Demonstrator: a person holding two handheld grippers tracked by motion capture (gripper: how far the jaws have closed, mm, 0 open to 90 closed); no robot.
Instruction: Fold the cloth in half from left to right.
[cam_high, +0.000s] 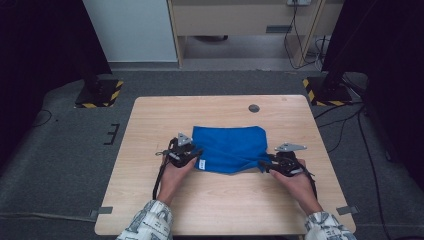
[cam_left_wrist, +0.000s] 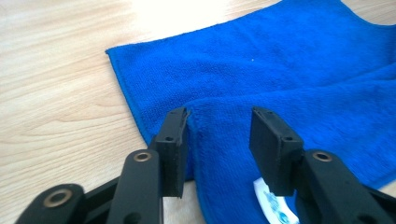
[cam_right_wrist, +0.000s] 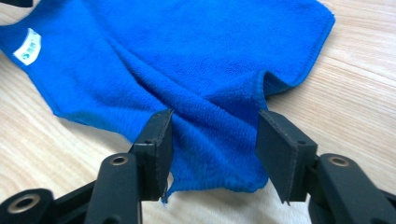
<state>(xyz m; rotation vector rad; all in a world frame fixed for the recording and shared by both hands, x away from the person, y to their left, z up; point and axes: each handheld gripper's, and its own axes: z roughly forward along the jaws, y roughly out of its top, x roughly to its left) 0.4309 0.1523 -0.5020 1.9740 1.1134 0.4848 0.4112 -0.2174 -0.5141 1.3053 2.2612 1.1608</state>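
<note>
High view is showing a blue cloth (cam_high: 230, 147) lying folded on the wooden table (cam_high: 150, 125). Both the left gripper (cam_high: 192, 154) and the right gripper (cam_high: 264, 165) are standing with jaws parted, a cloth corner lying loose between each pair.

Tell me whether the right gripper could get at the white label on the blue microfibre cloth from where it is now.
Probably not directly: the white label sits at the blue microfibre cloth's opposite near corner, beside the left gripper, across from the right gripper.
</note>
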